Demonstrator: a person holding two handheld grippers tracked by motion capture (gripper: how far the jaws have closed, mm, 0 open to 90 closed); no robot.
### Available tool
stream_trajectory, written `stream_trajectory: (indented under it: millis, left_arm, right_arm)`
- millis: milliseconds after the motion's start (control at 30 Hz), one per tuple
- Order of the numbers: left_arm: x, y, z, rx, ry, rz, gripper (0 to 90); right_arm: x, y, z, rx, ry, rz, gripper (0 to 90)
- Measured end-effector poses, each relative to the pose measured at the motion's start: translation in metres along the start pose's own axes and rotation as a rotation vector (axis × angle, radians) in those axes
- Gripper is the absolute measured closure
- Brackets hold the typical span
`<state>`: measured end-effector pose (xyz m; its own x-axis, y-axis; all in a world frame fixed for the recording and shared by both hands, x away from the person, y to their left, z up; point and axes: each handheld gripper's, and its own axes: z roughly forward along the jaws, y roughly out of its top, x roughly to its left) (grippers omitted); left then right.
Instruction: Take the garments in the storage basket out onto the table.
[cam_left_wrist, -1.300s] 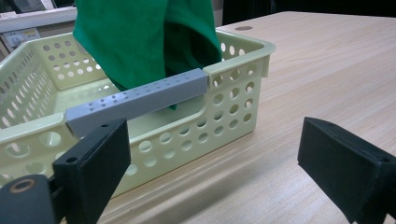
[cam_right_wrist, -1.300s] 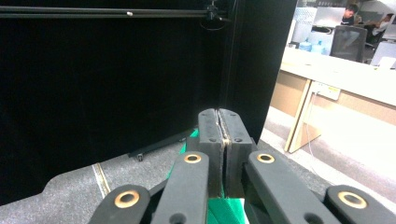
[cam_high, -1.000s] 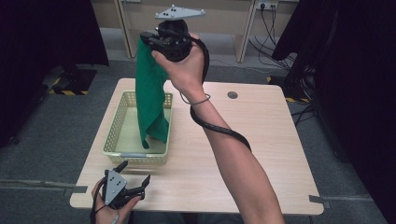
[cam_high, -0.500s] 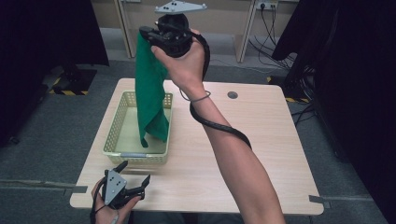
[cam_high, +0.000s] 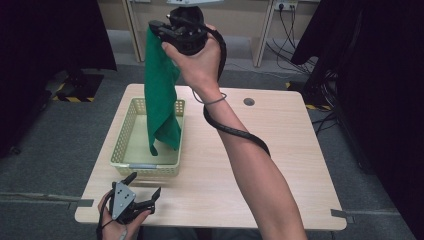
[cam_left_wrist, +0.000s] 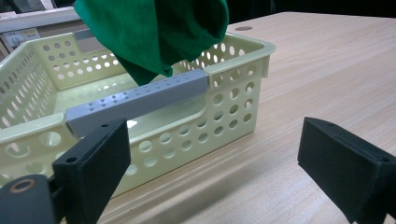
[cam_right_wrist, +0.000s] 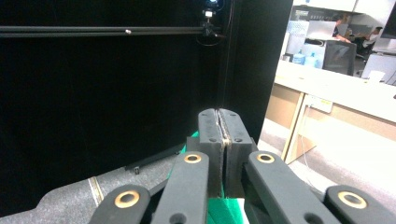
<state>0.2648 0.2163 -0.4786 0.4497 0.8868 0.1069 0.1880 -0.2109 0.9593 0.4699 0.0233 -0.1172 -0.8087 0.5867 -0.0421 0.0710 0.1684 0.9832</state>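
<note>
The right tool (cam_high: 159, 31) is clamped on the green cloth (cam_high: 161, 95), which hangs high — its hem inside the basket (cam_high: 123, 141); the left tool (cam_high: 145, 192) rests agape on the surface (cam_high: 280, 145).

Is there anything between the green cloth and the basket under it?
Nothing visible. The green cloth hangs from the right tool, its lower end dangling into the open basket, whose inside looks bare.

place: my office-lab bay | cues: black curtains (cam_high: 45, 30), floor cables (cam_high: 295, 30), wall sockets (cam_high: 281, 6), white desks (cam_right_wrist: 336, 88), hazard tape (cam_high: 67, 95)
</note>
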Motion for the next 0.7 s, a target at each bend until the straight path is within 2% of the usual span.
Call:
stream_trajectory:
  millis: [700]
  left_arm:
    - [0.000, 0.000, 0.000, 0.001, 0.001, 0.003, 8.5]
  right_arm:
    - [0.000, 0.016, -0.007, -0.026, -0.009, -0.001, 89.0]
